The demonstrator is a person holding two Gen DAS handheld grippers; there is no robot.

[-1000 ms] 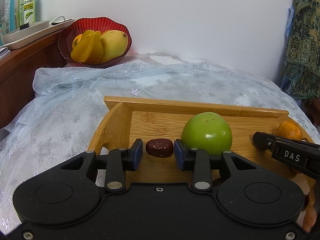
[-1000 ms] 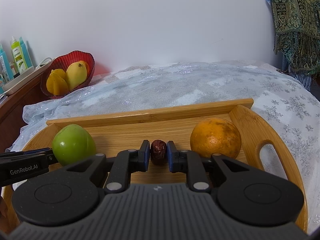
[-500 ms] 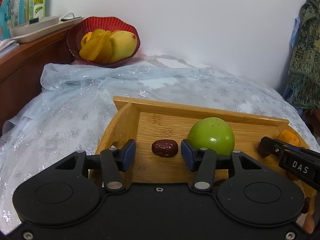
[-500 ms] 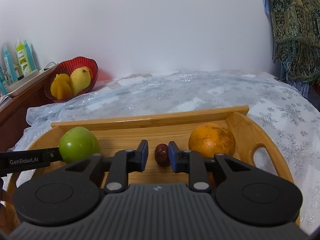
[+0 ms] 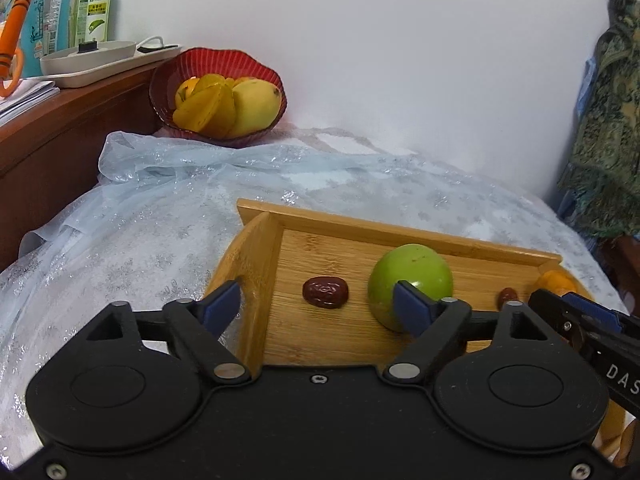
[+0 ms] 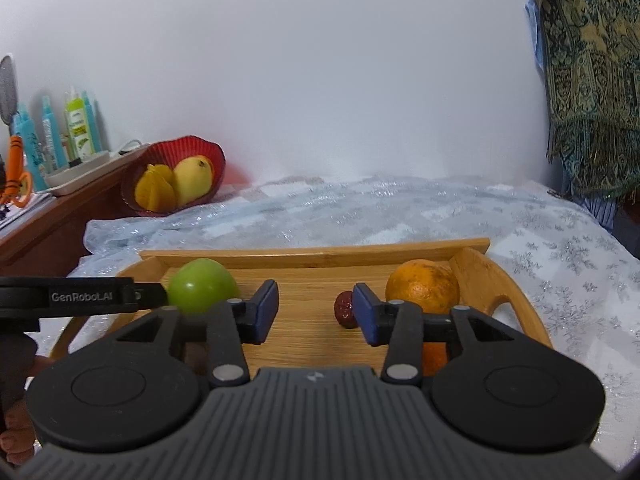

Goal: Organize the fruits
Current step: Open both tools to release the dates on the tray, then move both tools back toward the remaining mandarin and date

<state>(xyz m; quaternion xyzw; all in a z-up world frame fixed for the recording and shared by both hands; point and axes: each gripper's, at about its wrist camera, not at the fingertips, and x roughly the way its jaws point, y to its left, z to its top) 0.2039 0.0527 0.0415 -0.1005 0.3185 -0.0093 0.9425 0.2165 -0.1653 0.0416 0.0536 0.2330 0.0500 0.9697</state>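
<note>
1. On the bamboo tray (image 5: 256,264) lie four fruits: green apple (image 5: 410,284), orange (image 6: 422,286), two red dates.
2. Left tool (image 5: 316,308) is wide open, nothing between its blue pads; its left finger (image 5: 222,306) hangs outside the tray's left wall, right finger (image 5: 412,312) in front of the apple.
3. Left date (image 5: 325,292) lies flat on the tray floor, just left of the apple, past the tool's gap, touched by neither finger.
4. Right tool (image 6: 316,312) is also open and holds nothing.
5. Right date (image 6: 344,314) sits just beside the right tool's right pad, partly hidden by it; contact unclear. Orange is right behind that date, near the tray's right handle cutout.
6. Apple in the right wrist view (image 6: 202,286) is at tray left, partly behind the left tool's body marked GenRobot.AI.
7. Tray rests on a pale blue snowflake cloth (image 6: 440,208) over the bed.
8. Far left against the wall: red bowl (image 5: 218,92) tilted, holding a mango (image 5: 256,106) and starfruit (image 5: 208,110).
9. Wooden shelf (image 5: 60,128) beside the bowl carries bottles (image 5: 94,4) and a white dish (image 5: 86,58).
10. Patterned shawl (image 6: 588,72) hangs at far right.
</note>
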